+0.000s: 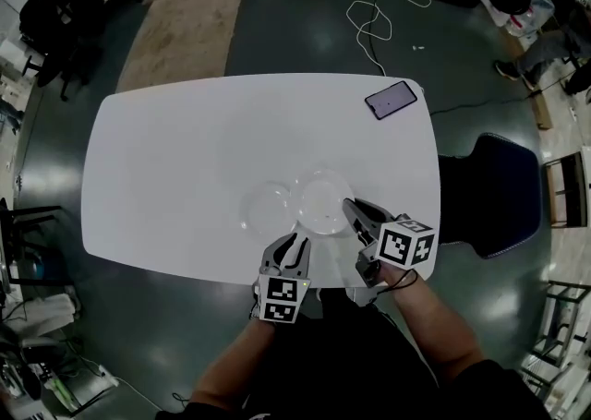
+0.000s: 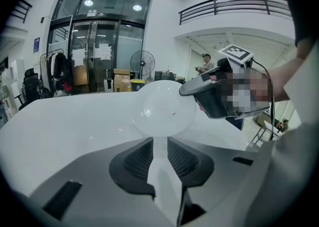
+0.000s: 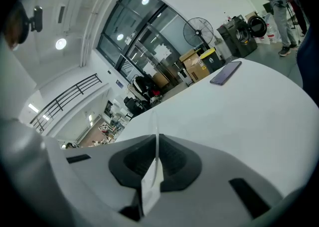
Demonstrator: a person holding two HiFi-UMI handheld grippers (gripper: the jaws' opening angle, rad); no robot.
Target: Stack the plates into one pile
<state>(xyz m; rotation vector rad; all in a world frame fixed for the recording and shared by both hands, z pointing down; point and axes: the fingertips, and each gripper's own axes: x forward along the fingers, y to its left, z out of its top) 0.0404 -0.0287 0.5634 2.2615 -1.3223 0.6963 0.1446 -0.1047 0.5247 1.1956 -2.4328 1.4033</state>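
Observation:
Two clear plates are near the white table's front edge. One plate lies flat on the table. The other plate is raised and tilted, and my right gripper is shut on its right rim. The right gripper view shows that plate edge-on, pinched between the jaws of the right gripper. In the left gripper view the lifted plate faces me, with the right gripper on its edge. My left gripper is open just below its near rim, with nothing pressed between the pads. The left gripper sits at the front edge.
A dark phone lies at the table's far right corner, also in the right gripper view as the phone. A dark chair stands off the table's right side. A cable trails on the floor beyond the table.

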